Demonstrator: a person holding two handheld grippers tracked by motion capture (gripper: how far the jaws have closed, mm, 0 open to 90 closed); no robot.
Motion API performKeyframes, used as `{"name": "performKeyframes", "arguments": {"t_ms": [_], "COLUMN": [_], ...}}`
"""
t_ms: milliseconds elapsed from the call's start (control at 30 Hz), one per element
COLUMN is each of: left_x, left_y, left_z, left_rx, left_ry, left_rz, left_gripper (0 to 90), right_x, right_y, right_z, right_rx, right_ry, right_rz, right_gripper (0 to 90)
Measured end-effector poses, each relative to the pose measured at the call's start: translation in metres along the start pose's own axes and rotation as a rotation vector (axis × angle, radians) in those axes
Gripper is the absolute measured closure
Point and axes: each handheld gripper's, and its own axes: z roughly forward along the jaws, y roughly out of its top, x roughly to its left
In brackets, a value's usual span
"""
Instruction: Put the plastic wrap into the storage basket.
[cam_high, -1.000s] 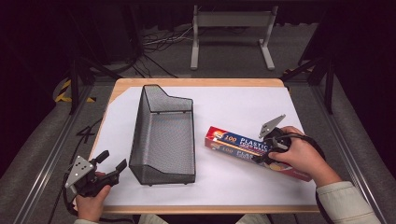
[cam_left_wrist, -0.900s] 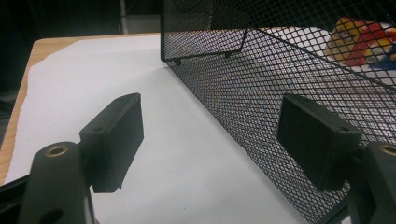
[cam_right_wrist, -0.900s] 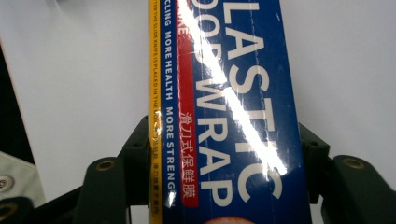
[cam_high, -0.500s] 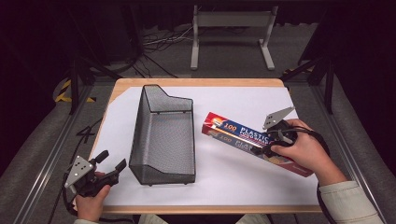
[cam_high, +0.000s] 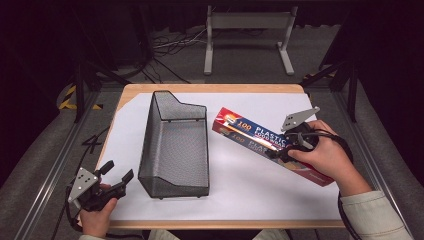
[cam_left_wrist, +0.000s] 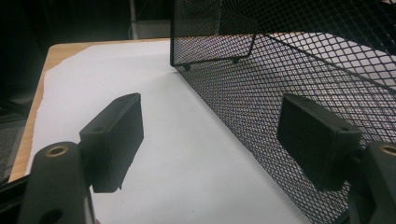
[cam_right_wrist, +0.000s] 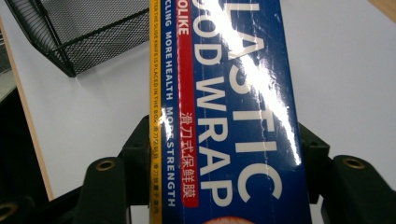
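Right hand-held gripper (cam_high: 285, 150) raised, clamping plastic wrap box (cam_high: 250, 134) tilted; left hand-held gripper (cam_high: 117, 177) wide, table-level.

Wooden table (cam_high: 131, 92) with light rim showing at far and left edges | covered almost fully by white paper sheet (cam_high: 250, 185) lying flat | black wire-mesh basket (cam_high: 175, 145) standing on sheet, left of centre, long axis running near to far | grey floor around the table.
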Motion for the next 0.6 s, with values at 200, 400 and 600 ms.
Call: {"name": "performKeyframes", "arguments": {"t_ms": [200, 400, 600], "left_x": [-0.001, 0.0, 0.002], "left_y": [0.0, -0.002, -0.004], "left_z": [0.0, -0.004, -0.008], "left_rx": [0.003, 0.009, 0.012], "left_ry": [0.001, 0.004, 0.003], "left_rz": [0.003, 0.001, 0.0], "left_gripper": [23.6, 23.6, 23.2], "right_x": [0.008, 0.014, 0.023], "right_y": [0.016, 0.033, 0.059], "right_z": [0.004, 0.012, 0.026], "right_rx": [-0.002, 0.004, -0.002], "right_ry": [-0.014, -0.015, -0.017], "right_rz": [0.011, 0.031, 0.053], "right_gripper": [40.7, 40.6, 40.5]}}
